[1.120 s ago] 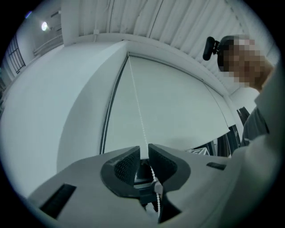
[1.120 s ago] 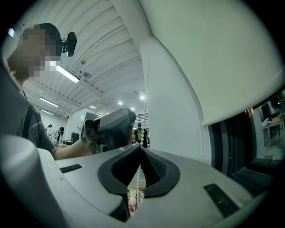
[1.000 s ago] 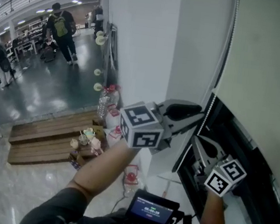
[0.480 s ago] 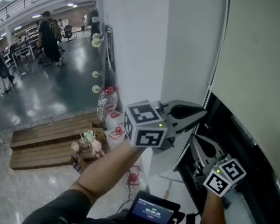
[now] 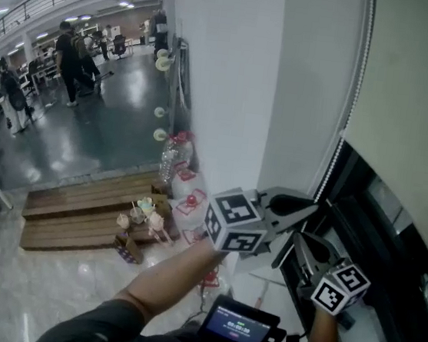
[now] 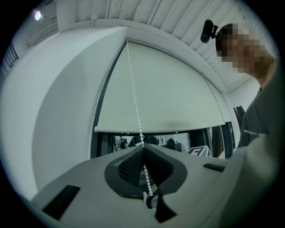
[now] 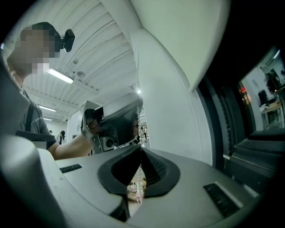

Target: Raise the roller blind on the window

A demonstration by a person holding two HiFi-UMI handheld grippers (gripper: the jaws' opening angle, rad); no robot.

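A dark grey sleeve (image 5: 94, 324) and a small lit screen (image 5: 237, 326) at the chest. The left gripper (image 5: 314, 210) and right gripper (image 5: 298, 236), both pale grey, each bear a white cube (image 5: 237, 222) of black square markers and black ribbed pads (image 6: 129, 167). The left jaws have just closed on the bead chain (image 6: 136, 116).

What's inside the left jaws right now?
The bead chain: the left gripper jaws have just been closing and now pinch it. Only where the pads meet at the tips is it covered.

Roller blind (image 5: 419, 75): over the window's (image 5: 367, 216) top.
Bead chain (image 5: 351, 106): along the window's left edge.
Left gripper (image 5: 311, 210): on the chain.
Right gripper (image 5: 299, 237): just below it.
Wooden platform (image 5: 77, 211): well left of the window.
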